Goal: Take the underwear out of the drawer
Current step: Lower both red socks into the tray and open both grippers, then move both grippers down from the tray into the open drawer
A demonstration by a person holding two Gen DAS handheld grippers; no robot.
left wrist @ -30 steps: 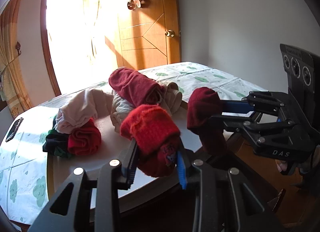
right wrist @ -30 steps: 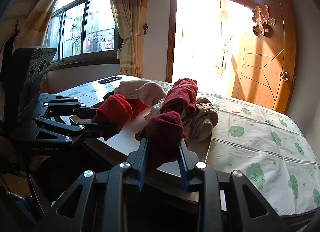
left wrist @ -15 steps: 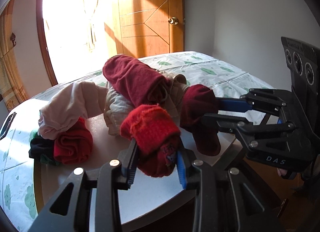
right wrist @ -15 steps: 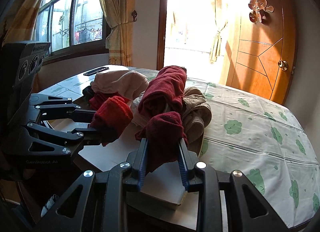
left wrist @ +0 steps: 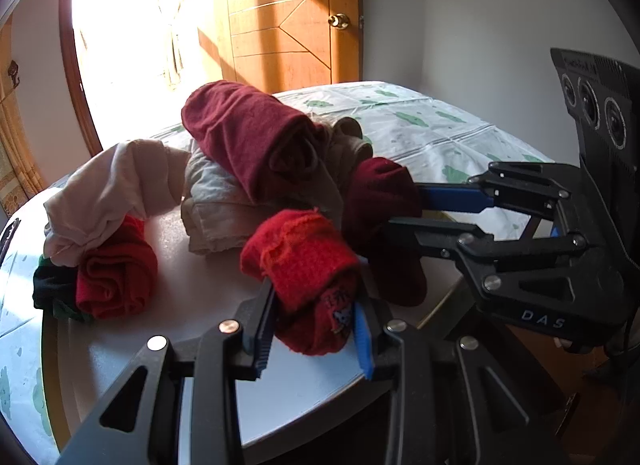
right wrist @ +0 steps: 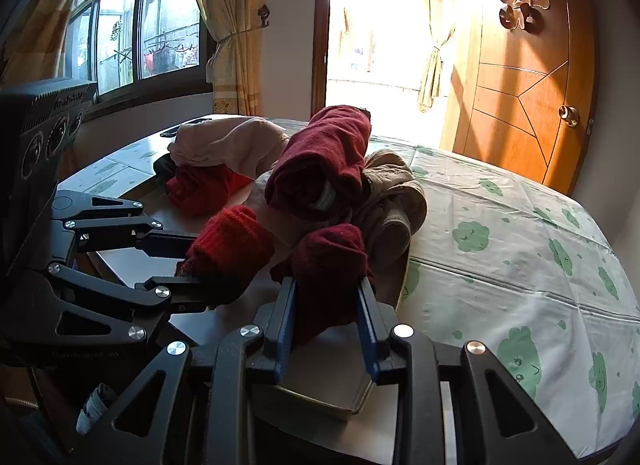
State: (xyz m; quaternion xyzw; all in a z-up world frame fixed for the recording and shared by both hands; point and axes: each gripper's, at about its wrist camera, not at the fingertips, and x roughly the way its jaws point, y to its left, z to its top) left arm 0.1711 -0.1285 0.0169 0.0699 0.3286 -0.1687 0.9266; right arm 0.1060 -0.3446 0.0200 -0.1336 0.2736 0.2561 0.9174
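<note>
I see a bright red roll (left wrist: 304, 265) with a small cartoon print and a dark maroon roll (right wrist: 330, 265), each between blue pads (right wrist: 285, 325). Behind them lie a maroon bundle (left wrist: 248, 145), beige cloth (right wrist: 394, 201) and pale pink cloth (left wrist: 120, 181). The bedsheet (right wrist: 520, 249) is white with green clouds; the door (right wrist: 532, 77) is orange-brown wood.

place: home bedroom | signs: bed (right wrist: 520, 249) under a white sheet with green prints | wooden door (right wrist: 528, 77) with brass knob | curtained window (right wrist: 132, 33) | rolled clothes (left wrist: 248, 145) piled by the bed
</note>
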